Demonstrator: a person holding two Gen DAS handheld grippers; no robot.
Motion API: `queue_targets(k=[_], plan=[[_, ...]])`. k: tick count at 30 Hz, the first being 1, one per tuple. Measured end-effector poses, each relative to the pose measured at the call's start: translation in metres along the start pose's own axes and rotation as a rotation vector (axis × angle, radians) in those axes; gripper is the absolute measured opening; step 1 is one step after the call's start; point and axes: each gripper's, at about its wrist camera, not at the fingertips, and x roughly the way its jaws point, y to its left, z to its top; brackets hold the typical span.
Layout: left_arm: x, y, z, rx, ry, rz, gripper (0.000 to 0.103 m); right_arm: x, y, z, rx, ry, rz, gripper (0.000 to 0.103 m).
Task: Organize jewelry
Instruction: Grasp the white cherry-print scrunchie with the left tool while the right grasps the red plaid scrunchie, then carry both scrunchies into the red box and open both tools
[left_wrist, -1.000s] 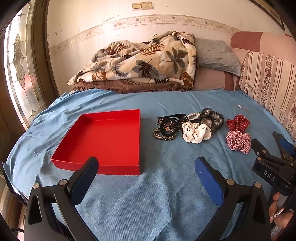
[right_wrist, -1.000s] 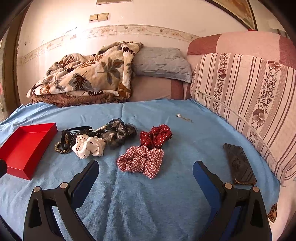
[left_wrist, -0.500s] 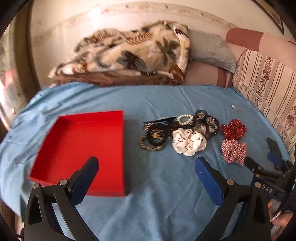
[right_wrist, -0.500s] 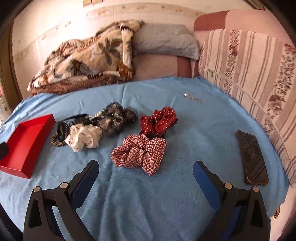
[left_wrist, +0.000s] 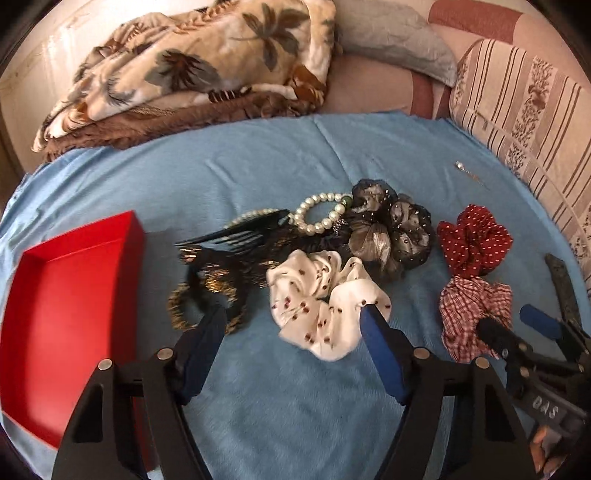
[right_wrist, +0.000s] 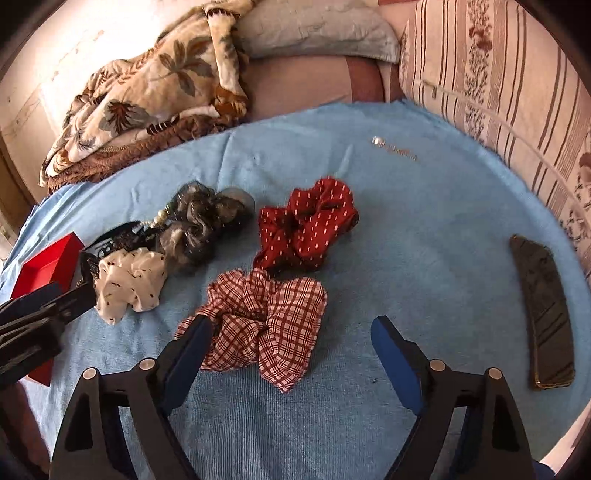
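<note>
reading "das" on the right claw (left_wrist: 513, 328) beside checked scrunchie (left_wrist: 474, 314).

Red box (left_wrist: 70, 314), white dotted scrunchie (left_wrist: 321, 299), red-white checked scrunchie (right_wrist: 266, 325), blue cloth (right_wrist: 424, 229), blue-padded tools.

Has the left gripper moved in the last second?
Yes. The left gripper has come forward and down toward the white scrunchie, judged against the red box, which now sits at the left edge of its view. Its jaws are open.
</note>
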Motion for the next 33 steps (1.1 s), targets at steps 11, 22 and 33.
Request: queue_targets(k=[11, 22, 33], plan=[[0.026, -0.006, -0.001, -0.037, 0.082, -0.074, 0.015, 0.01, 0.004, -0.006, -0.008, 0.032, 0.018, 0.033], [-0.068, 0.055, -0.014, -0.131, -0.061, -0.144, 0.015, -0.021, 0.032, -0.019, -0.107, -0.085, 0.041, 0.014], [-0.092, 0.185, -0.018, -0.274, -0.135, 0.011, 0.015, -0.062, 0.118, -0.002, -0.251, -0.129, 0.156, 0.014]])
